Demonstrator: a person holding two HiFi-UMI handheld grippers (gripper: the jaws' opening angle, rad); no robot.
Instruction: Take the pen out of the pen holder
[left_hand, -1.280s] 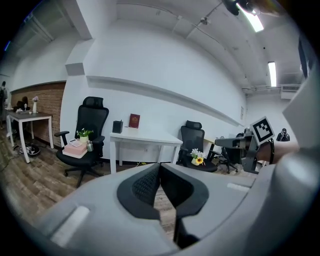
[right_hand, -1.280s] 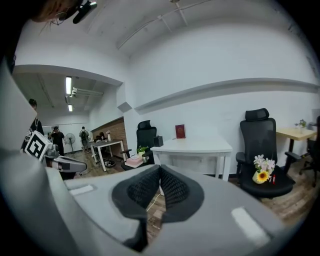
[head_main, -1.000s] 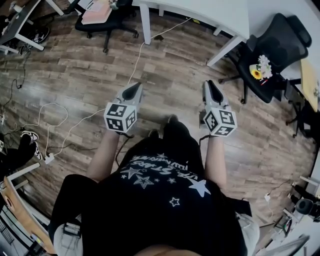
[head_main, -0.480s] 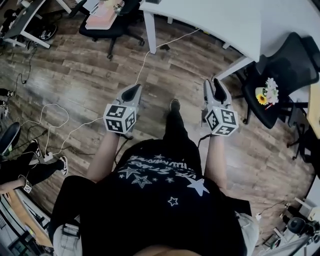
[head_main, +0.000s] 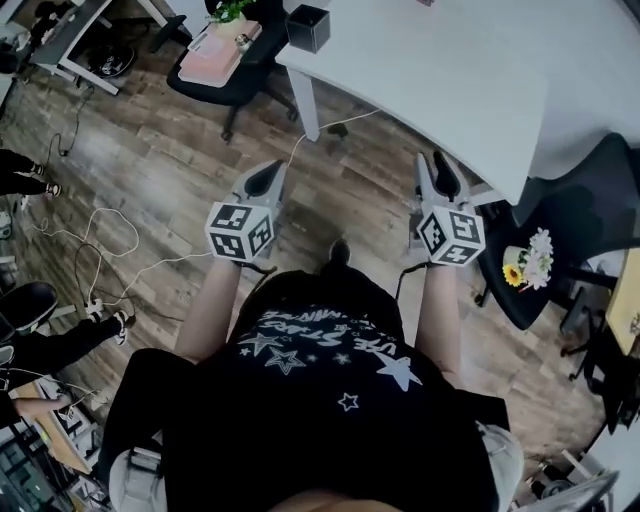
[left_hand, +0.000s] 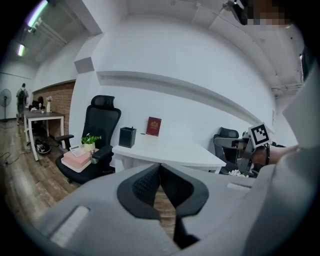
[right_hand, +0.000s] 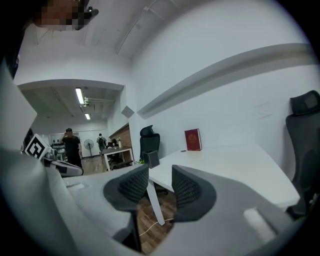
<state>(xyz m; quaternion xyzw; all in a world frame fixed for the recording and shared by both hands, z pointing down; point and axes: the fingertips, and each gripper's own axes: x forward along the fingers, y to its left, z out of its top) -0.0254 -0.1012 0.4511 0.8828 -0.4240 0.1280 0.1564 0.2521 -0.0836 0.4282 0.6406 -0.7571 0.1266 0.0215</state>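
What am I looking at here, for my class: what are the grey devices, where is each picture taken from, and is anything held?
No robot is here: a person holds a hand-held gripper in each hand. The head view looks down from a camera on the person's head, showing the left gripper and the right gripper above a wooden floor. The other two pictures come from cameras riding on each gripper, looking along its jaws. The left gripper's jaws are together, the right's stand apart; neither holds anything. Ahead stands a white table bearing a black pen holder and a red book. The grippers have not reached the pen holder yet.
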